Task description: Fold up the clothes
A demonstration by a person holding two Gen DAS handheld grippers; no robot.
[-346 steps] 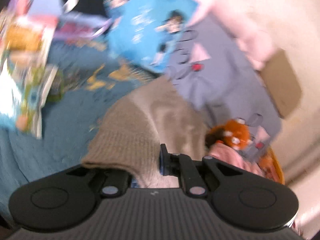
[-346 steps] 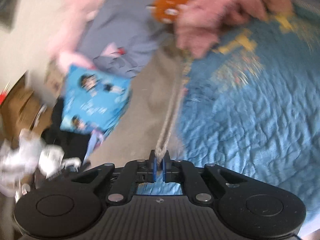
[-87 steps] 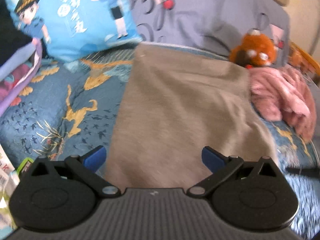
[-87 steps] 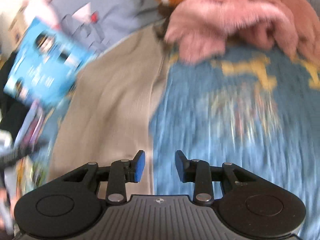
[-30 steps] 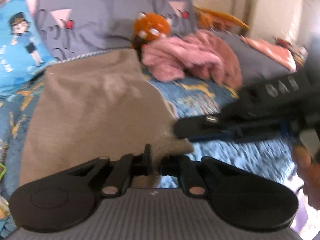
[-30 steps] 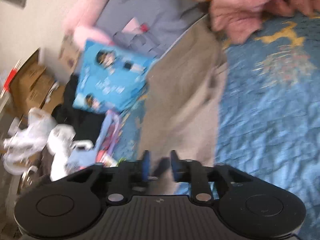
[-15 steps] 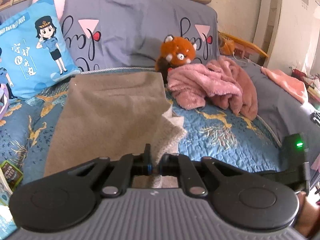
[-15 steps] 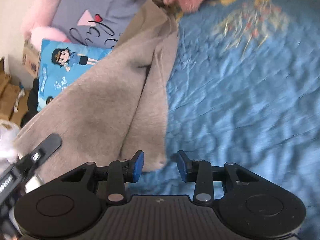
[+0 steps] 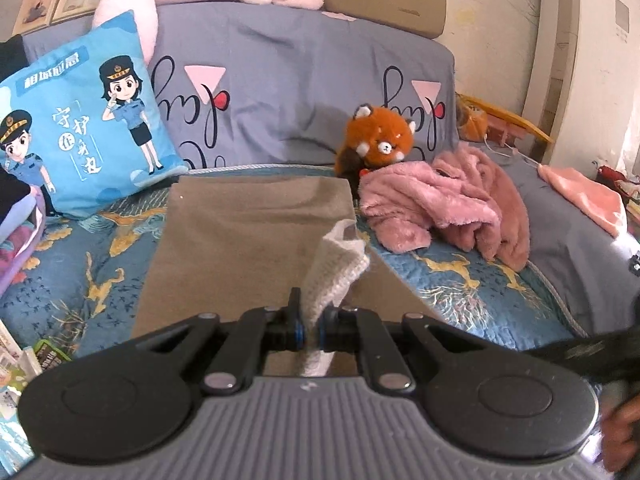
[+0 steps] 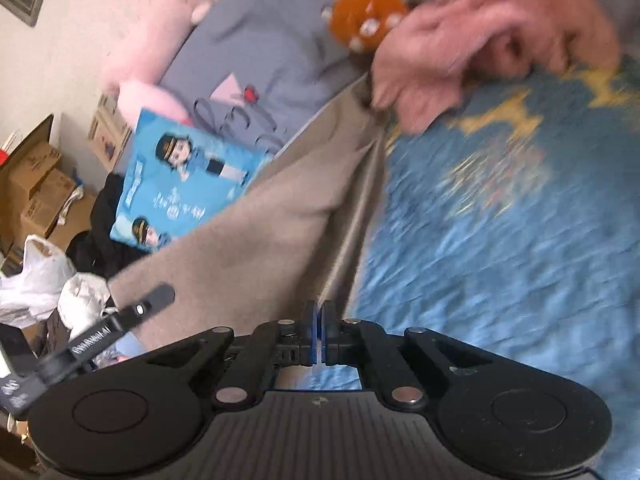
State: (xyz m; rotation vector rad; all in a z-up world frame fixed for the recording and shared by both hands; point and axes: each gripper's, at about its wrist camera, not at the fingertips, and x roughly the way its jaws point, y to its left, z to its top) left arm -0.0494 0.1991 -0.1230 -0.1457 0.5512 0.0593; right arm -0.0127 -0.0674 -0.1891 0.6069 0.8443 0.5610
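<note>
A tan knit garment (image 9: pixel 248 240) lies flat on the blue quilt (image 9: pixel 460 292), reaching back to the grey pillow. My left gripper (image 9: pixel 311 330) is shut on its pale ribbed corner (image 9: pixel 336 268), which stands up from the jaws, lifted off the cloth. In the right wrist view the same garment (image 10: pixel 260 240) runs from the far pillow down to my right gripper (image 10: pixel 319 332). Its pads are pressed together on the garment's folded near edge. A black arm of the left tool (image 10: pixel 120 320) shows at the lower left there.
A pink fleece heap (image 9: pixel 440 208) and an orange plush toy (image 9: pixel 380 144) lie right of the garment. A blue cartoon cushion (image 9: pixel 80 132) leans at the left. Cardboard boxes (image 10: pixel 36 188) and white bags (image 10: pixel 32 280) crowd the floor beside the bed.
The right jaws, open around the garment's near edge half a second ago, are now shut on it. The left gripper has risen, keeping the ribbed corner.
</note>
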